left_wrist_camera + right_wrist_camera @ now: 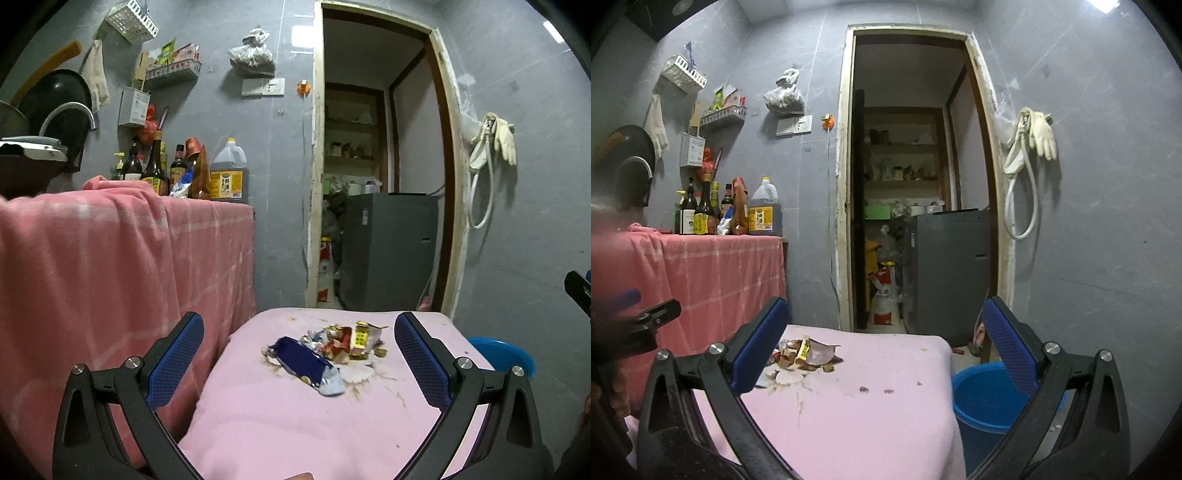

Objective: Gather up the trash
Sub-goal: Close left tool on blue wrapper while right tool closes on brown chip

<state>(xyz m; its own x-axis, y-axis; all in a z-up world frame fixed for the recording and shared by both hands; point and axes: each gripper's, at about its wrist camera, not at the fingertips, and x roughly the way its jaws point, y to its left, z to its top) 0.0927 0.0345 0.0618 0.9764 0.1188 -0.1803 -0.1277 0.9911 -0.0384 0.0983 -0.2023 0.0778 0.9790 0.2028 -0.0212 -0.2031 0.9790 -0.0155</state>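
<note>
**Both grippers open, trash pile on pink table**

Left gripper (299, 354) spread wide, nothing held. Its blue-padded fingers (176, 360) sit either side of the trash pile (325, 349) in the left wrist view, not touching it.

Trash pile lies on the pink-covered table (280, 424), toward its far half. Front piece: a dark blue wrapper (301, 358) with a pale crumpled end, lying flat and angled toward the camera. Behind it, red and yellow crumpled packets (351, 341), touching each other. Brown crumbs and stains around the heap.

Right gripper (882, 354) also spread wide, empty. In the right wrist view the same pile (803, 356) sits just beside the left finger (757, 349), partly hidden by it; blue wrapper not visible there. A few small brown specks (875, 390) on the cloth, apart from the pile.

Blue bucket (986, 398) on the floor just right of the table, below its edge; inside not readable.

Left of the table: a counter draped in a pink checked cloth (122, 258), bottles and a large oil jug (229, 173) at its back against the grey wall. Open doorway (916, 177) behind the table, a grey appliance (951, 273) inside. White gloves and hose (1030, 147) hang on the wall right of the doorway.
</note>
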